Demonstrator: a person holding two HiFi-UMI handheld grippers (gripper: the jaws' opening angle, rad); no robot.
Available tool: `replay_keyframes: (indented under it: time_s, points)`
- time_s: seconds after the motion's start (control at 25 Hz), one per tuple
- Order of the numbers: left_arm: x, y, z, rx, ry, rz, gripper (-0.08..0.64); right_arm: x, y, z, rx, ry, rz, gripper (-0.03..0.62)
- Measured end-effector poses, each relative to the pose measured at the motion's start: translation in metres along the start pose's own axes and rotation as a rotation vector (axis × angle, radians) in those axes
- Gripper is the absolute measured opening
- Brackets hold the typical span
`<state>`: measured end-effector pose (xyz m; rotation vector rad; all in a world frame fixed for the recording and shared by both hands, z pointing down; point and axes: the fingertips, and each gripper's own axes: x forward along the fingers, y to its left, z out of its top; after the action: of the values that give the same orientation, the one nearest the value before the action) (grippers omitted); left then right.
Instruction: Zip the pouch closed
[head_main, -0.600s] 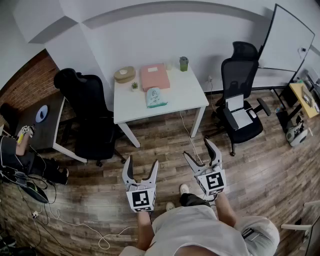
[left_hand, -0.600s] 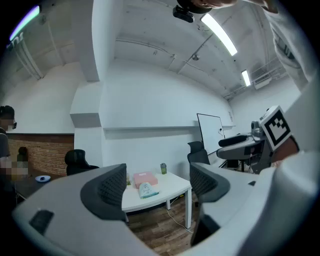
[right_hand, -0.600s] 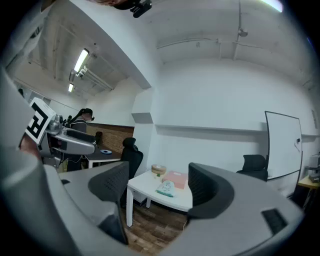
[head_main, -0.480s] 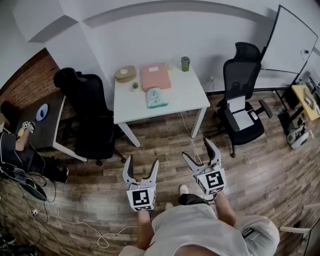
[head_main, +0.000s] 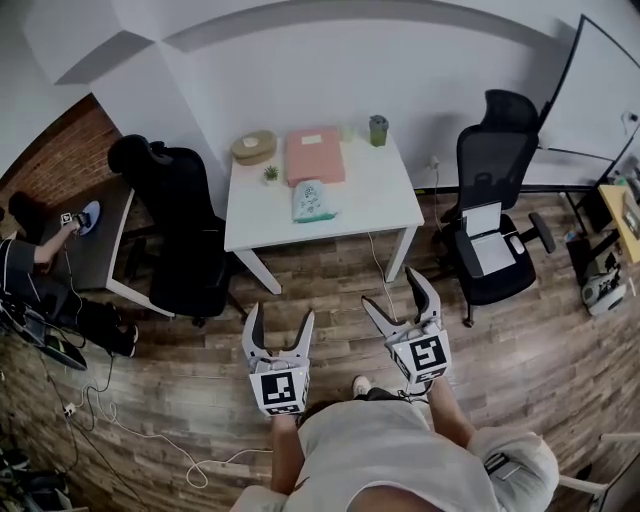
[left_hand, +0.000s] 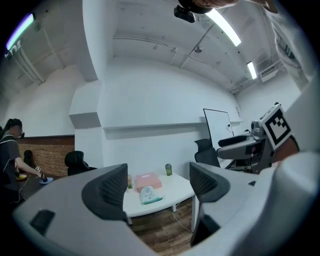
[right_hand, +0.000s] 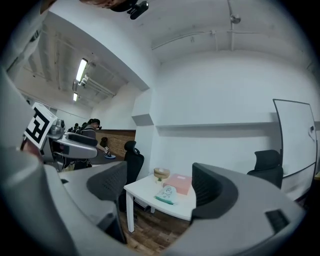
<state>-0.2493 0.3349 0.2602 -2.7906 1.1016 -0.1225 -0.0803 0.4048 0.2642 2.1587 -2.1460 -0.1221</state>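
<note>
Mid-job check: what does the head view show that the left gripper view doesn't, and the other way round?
Only the head view: the left gripper's marker cube and the person's shirt.

Only the left gripper view: the ceiling light strips.

Both: the white table with the pouch, pink box and green cup. Both also show the left gripper and right gripper, open, empty and short of the table.

Matt white table (head_main: 385, 205) on wood-plank floor (head_main: 330, 290).
</note>
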Motion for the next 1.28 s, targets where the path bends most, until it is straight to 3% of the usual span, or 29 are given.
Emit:
replay_keyframes:
  time_s: [0.64, 1.28]
  points:
    - [0.081, -0.001, -0.001, 0.002, -0.004, -0.002, 0.383, 0.059, -0.050, -0.010, -0.008, 0.001, 0.020, 0.402]
    - [0.174, 0.059, -0.012, -0.014, -0.010, -0.045, 0.380, 0.162, -0.073, -0.014, -0.030, 0.032, -0.009, 0.402]
